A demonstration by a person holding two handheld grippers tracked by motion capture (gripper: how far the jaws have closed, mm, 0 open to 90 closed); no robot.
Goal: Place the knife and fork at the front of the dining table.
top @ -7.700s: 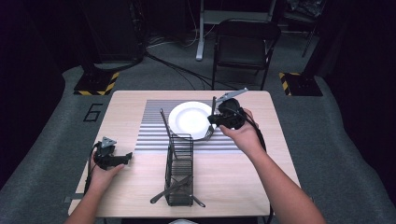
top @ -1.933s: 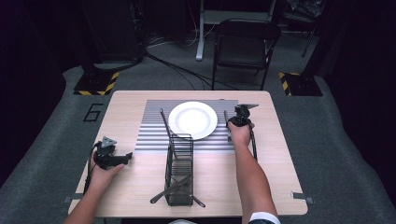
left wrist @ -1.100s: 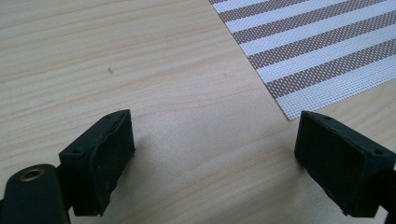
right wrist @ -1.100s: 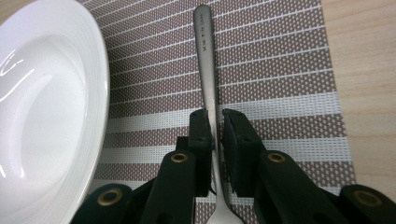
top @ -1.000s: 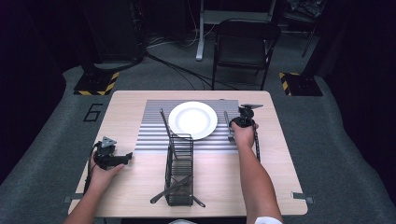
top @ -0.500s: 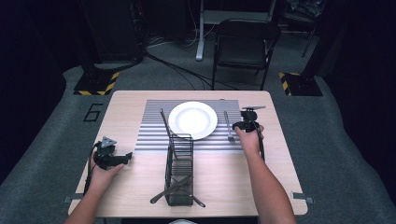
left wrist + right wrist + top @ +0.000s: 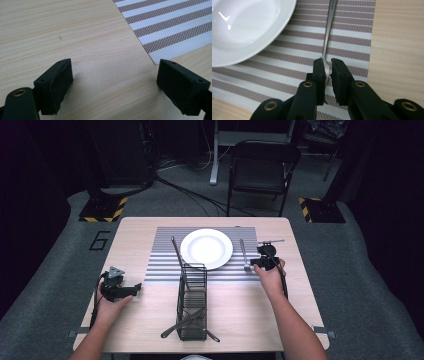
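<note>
Table: we work at a pale wooden table (image 7: 235,315) with a striped mat (image 7: 165,265).
Plate: plate (image 7: 206,248) set mid-mat.
Right gripper: right gripper (image 7: 327,72) jaws just closing, pinching the fork (image 7: 327,42) right of the plate.
Left gripper: left gripper (image 7: 115,85) spread, idle.
Left: cutlery in basket (image 7: 192,302) (several pieces, we judge).

A slim silver fork (image 7: 327,37) lies flat on the striped placemat (image 7: 294,62). Its handle runs toward the frame's top, just right of the white plate (image 7: 247,27).
</note>
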